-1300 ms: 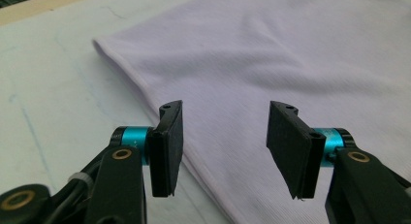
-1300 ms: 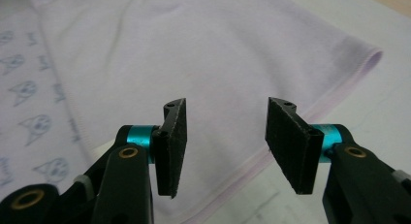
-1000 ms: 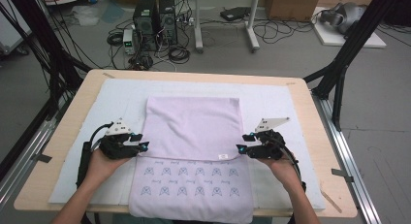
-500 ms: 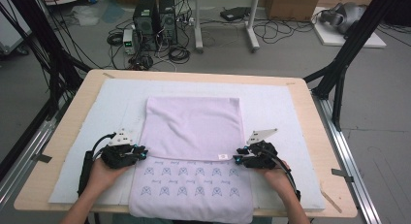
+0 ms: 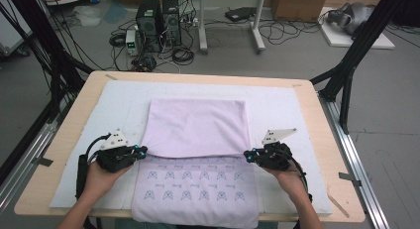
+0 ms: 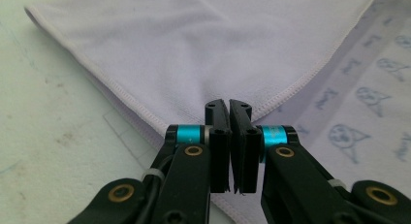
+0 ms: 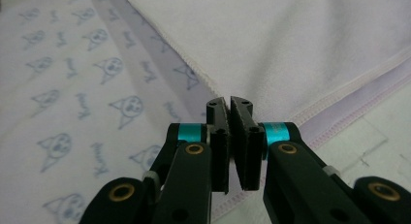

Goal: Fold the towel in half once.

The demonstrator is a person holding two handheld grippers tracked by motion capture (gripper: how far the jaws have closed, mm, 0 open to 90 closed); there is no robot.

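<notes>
the cloth (image 5: 197, 154) lies flat at the centre of the table (image 5: 307, 90), on a pale mat (image 5: 124, 97) that covers most of the tabletop. its upper half is plain lilac; its lower half, toward the bottom of the frame, is white with a blue printed pattern and reaches past the table's near edge. the plain half is a folded-over layer whose hemmed edge runs across the middle of the cloth, over the printed part.

the left tongs (image 5: 140, 150) sit at the left end of that hemmed edge, centre left of the high view. the left gripper view has the left tongs (image 6: 229, 107) with jaws drawn together, just closed, pinched on the corner of the cloth (image 6: 194, 49) where two stitched hems meet. the lilac layer spreads away above the jaws; the printed layer is at the right of that frame, the mat (image 6: 48, 136) at the left.

the right tongs (image 5: 249, 154) sit at the right end of the same edge, centre right of the high view. the right gripper view has the right tongs (image 7: 229, 106) likewise just closed, clamped on the opposite corner of the cloth (image 7: 291, 40). printed fabric fills the left of that frame, plain lilac the upper right, the mat (image 7: 383, 132) the lower right.

both hands enter from the bottom of the high view, level with each other, well apart, the cloth between them.
</notes>
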